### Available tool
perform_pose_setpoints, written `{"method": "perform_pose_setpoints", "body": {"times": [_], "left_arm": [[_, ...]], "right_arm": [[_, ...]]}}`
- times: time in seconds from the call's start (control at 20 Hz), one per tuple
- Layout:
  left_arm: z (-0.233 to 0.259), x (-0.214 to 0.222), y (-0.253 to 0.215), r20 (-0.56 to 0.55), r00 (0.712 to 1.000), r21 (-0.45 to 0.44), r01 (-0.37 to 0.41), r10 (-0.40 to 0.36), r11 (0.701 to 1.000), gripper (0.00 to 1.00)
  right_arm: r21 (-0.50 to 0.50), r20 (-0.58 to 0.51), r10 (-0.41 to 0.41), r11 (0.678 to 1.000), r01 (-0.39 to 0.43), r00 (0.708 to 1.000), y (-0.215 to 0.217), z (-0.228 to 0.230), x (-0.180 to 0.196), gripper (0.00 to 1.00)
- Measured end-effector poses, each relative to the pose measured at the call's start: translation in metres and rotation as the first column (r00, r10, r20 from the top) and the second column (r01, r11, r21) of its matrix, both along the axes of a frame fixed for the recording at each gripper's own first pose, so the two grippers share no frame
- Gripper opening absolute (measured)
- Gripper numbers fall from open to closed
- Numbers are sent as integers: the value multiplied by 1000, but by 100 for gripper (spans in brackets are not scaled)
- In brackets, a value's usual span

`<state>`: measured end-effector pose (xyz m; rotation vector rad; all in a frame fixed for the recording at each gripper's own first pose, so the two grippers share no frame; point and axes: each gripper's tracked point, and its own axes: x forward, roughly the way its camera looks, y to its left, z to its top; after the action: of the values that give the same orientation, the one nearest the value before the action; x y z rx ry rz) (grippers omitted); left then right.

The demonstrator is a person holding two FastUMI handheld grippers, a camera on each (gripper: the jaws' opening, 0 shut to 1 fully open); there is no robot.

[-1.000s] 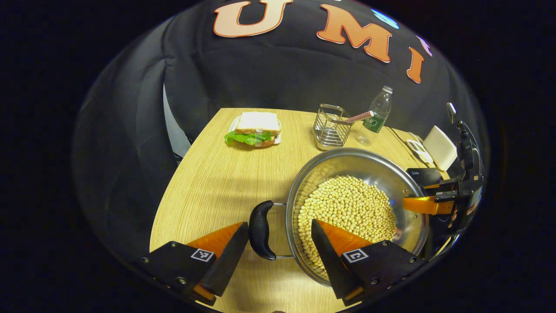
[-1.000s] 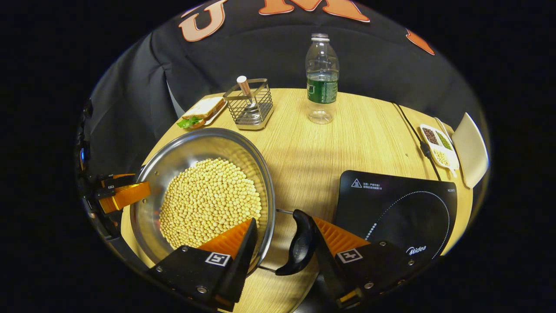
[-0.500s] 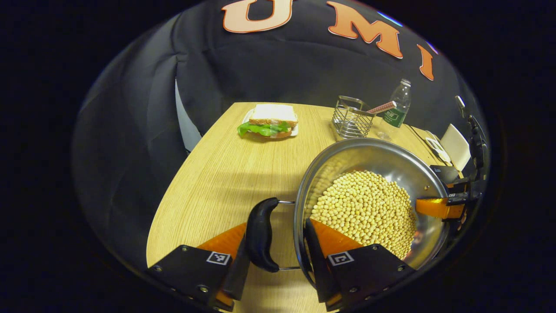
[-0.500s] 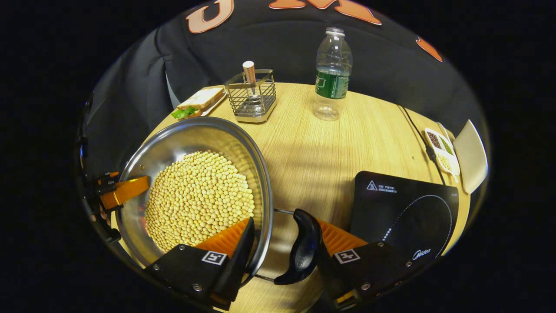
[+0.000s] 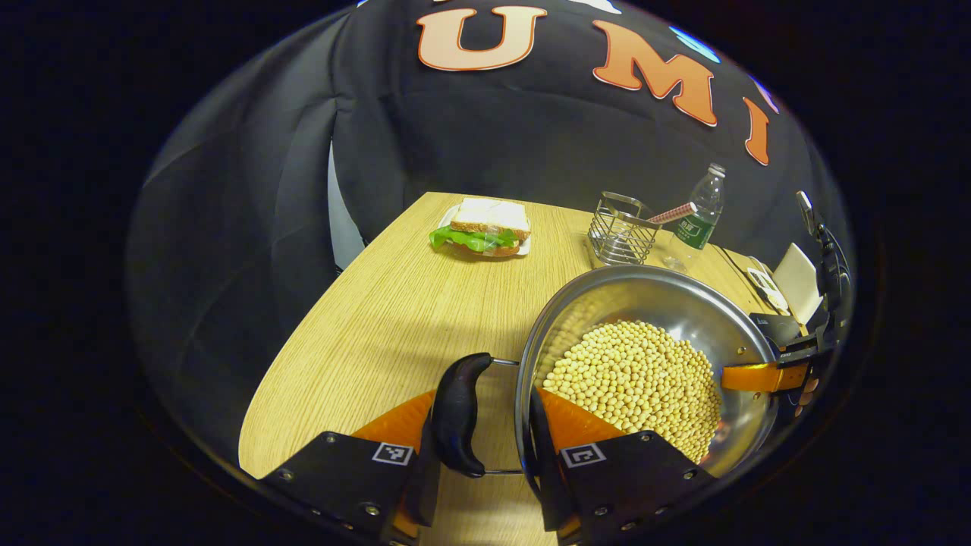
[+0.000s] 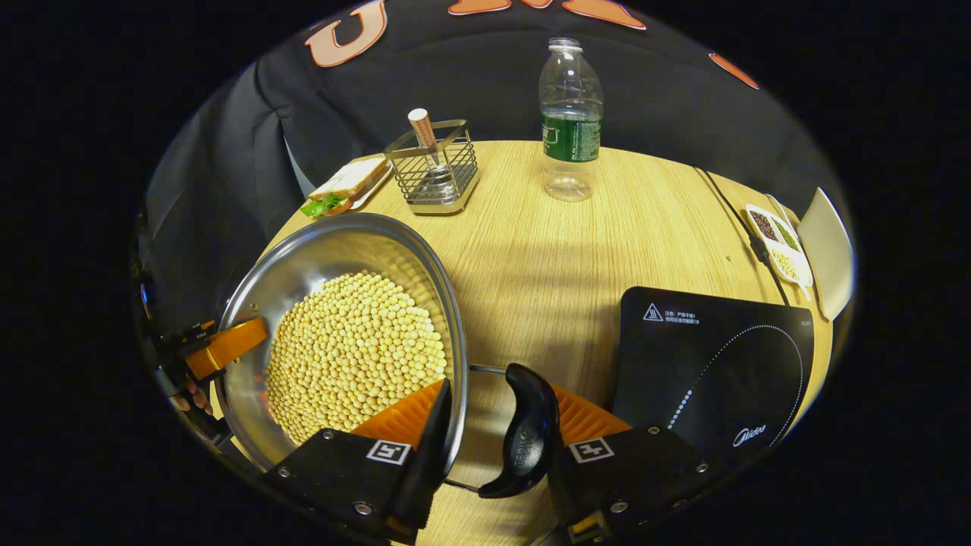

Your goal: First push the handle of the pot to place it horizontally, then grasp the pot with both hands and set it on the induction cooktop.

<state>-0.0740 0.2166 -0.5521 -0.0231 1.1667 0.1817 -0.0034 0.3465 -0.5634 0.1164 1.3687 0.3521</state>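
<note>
Pot point(image 6: 341, 334) of beans sits on the worktop point(image 6: 576, 250) left of the induction cooktop point(image 6: 713, 379), one black handle point(image 5: 459, 413) per side, both lying level, presumably so each gripper can pinch one. Left gripper point(image 5: 478, 462) and right gripper point(image 6: 493, 447) each have jaws closed across a handle and the rim beside it; lift looks imminent. Also: one bottle point(image 6: 570, 121), one wire rack point(image 6: 434, 167), one sandwich point(image 5: 482, 231).

A light wooden table point(image 6: 592, 250) carries everything. In the right gripper view, a sandwich on a plate point(image 6: 345, 186) lies at eleven o'clock, a wire basket point(image 6: 434, 168) just right of it, a water bottle point(image 6: 570, 121) at twelve. A black induction cooktop point(image 6: 713, 371) sits at four o'clock, with a divided dish of beans point(image 6: 777, 246) at the edge at three, by a cable point(image 6: 732, 216).
</note>
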Motion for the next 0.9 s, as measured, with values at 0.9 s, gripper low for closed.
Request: {"method": "perform_pose_setpoints", "body": {"times": [0.9], "left_arm": [[94,32,-81,111,991,18,79,-81,997,54]], "right_arm": [[26,132,-79,997,76,988,-17,14,12,55]]}}
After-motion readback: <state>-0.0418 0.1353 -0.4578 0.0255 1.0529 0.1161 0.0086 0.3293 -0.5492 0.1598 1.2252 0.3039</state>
